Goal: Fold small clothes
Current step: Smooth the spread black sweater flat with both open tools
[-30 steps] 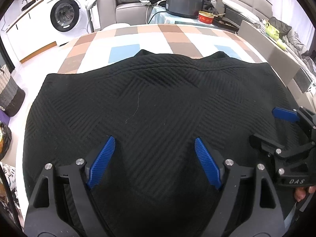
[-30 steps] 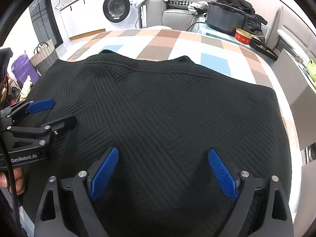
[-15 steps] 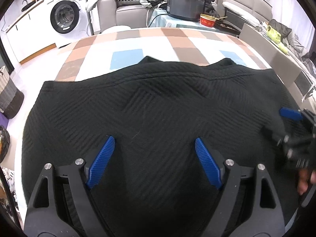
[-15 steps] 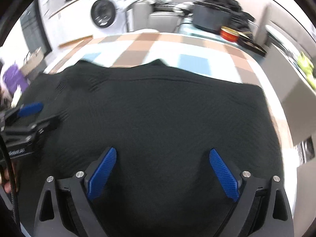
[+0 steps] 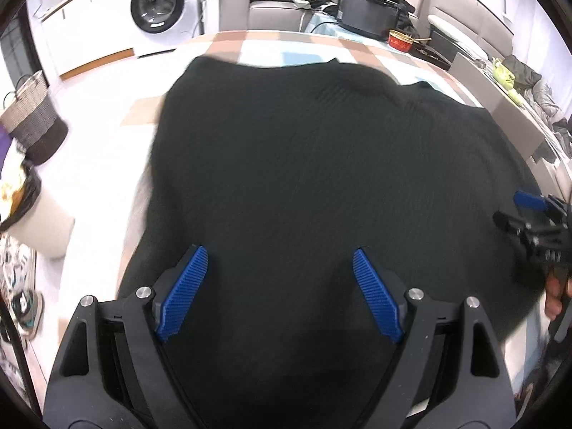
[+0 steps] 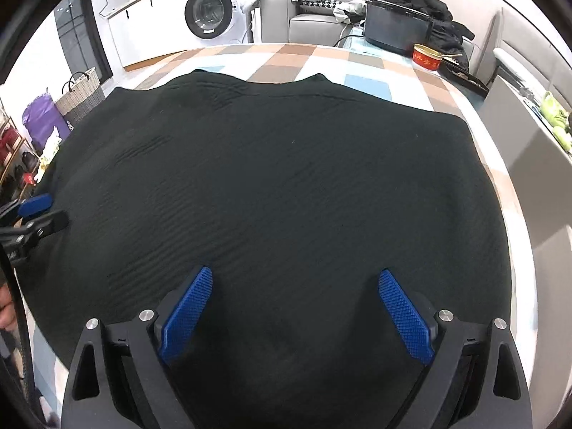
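Garment: a black ribbed knit sweater (image 6: 279, 186) lies spread flat over the table (image 6: 357, 68), covering most of its checked cloth and reaching the near, left and right edges.
Left tool (image 5: 282, 293): jaws wide apart above the sweater's near-left part, nothing between the blue pads.
Right tool (image 6: 296, 314): jaws wide apart above the near-right part, gripping nothing.
Beyond the far edge: a washing machine (image 6: 211, 14).

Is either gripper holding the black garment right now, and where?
No. The left gripper and right gripper stand open above the black garment.
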Tool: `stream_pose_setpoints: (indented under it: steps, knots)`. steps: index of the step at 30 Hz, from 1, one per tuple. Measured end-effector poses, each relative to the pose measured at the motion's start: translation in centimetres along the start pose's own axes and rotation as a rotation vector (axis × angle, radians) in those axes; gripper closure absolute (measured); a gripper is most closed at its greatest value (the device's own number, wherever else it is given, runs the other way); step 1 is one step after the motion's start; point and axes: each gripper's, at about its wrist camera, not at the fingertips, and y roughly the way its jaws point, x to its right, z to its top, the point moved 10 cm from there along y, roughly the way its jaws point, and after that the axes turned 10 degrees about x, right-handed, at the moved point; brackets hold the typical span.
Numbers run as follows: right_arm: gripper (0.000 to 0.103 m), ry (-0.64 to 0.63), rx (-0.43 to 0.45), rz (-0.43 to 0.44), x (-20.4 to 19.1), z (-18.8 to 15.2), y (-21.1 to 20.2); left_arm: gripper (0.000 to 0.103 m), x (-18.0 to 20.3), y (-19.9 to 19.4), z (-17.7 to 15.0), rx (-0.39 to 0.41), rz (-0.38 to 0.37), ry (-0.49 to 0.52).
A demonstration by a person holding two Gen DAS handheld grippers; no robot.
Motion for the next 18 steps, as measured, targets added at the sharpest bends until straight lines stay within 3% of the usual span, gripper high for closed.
stream_pose_setpoints:
  steps: [3, 7, 9, 11, 14, 18]
  knots:
    - [0.007, 0.042, 0.005, 0.008, -0.1, -1.2, -1.1, 0.021, -0.7, -2.9, -1.8, 0.032, -0.006, 0.006]
    - [0.007, 0.025, 0.018, 0.019, -0.8, -2.5, -2.0, 0.021, -2.6, -4.6, -4.4, -0.01, 0.04, 0.01]
    - [0.007, -0.021, 0.017, 0.004, -1.1, -3.3, -2.4, 0.021, -4.2, -5.4, -5.6, -0.03, 0.052, -0.04]
    - [0.007, -0.016, 0.017, 0.006, -1.0, -3.7, -2.8, 0.021, -4.9, -6.8, -5.9, -0.005, 0.026, -0.083]
    - [0.007, 0.01, 0.017, 0.008, -0.9, -3.9, -3.4, 0.021, -6.3, -8.5, -6.2, -0.003, 0.057, -0.157]
    - [0.007, 0.019, 0.019, 0.02, -1.5, -3.8, -3.5, 0.023, -7.9, -10.4, -7.0, 0.002, -0.016, -0.383]
